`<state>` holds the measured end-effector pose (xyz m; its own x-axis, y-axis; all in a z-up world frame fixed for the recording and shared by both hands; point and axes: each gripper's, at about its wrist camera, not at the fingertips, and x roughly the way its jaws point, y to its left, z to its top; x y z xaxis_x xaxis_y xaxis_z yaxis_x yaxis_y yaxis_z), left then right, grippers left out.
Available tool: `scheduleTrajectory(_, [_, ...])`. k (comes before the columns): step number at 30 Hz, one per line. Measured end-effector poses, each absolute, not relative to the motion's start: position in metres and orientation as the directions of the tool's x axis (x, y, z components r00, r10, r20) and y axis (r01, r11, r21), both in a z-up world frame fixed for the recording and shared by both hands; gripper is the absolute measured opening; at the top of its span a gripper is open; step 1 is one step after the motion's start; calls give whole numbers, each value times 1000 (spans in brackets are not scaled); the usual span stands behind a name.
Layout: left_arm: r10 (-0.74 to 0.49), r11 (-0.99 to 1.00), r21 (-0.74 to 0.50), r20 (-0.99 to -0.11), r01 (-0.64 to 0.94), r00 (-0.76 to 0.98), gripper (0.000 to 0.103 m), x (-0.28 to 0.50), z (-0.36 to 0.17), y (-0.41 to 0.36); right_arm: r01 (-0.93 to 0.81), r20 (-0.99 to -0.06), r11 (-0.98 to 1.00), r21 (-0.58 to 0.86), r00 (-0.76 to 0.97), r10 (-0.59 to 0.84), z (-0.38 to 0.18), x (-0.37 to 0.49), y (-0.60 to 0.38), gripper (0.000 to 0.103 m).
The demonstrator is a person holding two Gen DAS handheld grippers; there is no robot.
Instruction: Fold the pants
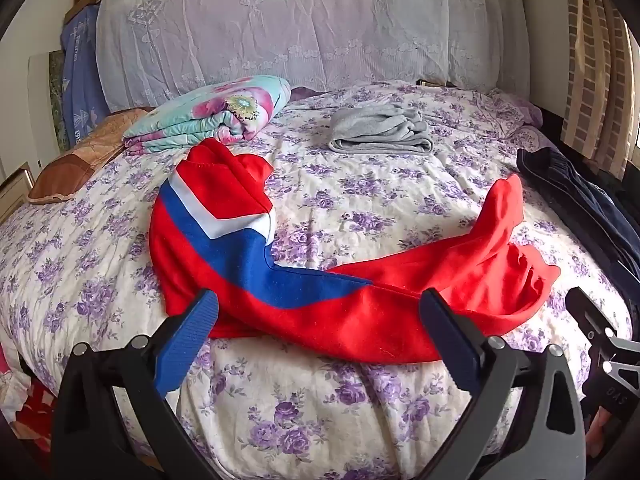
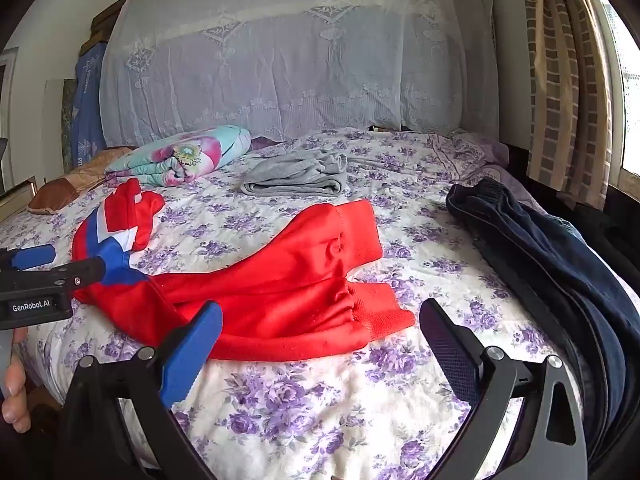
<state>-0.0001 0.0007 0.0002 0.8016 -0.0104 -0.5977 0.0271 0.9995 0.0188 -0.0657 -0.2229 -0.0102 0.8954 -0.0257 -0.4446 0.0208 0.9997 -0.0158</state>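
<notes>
Left gripper [image 1: 318, 312]: jaws spread wide, nothing between the pads, angled down toward the near edge of the bed [image 1: 280, 400]. Right gripper [image 2: 320, 328]: likewise released, jaws wide apart and empty, also angled down.

Step in hand, as judged: approach and first grasp; no fold made yet.

Position of the work: red track pants [image 1: 320, 312] lying crumpled across the near part of the bed, unfolded. From the left wrist view, the leg section with the blue-and-white stripe [image 1: 240, 256] directly ahead of the fingertips, its near hem close beyond them. From the right wrist view, the ribbed waistband end [image 2: 384, 320] just ahead and between the fingertip lines, the left fingertip [image 2: 200, 328] overlapping the red cloth in the picture; contact not determinable.

Recommended procedure:
- Flatten before folding: legs currently twisted and bent back at the far left.
- Grasp the waistband with the right gripper, the cuff end with the left.
- Pinch both fabric layers fully inside the pads; avoid catching the floral sheet beneath.
- Pull apart to straighten, lay one leg over the other, then fold end to end.

Surroundings: folded grey garment [image 2: 296, 178] farther back; dark navy garment [image 2: 560, 264] along the right edge, well apart; rolled floral quilt [image 1: 208, 114] far left.
</notes>
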Motion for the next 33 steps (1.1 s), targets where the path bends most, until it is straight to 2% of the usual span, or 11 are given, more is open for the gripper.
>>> scheduleTrajectory(33, [-11, 1000, 16, -605, 26, 796, 98, 0, -1, 2, 16, -447, 1000, -17, 894, -22, -9, -67, -218, 99])
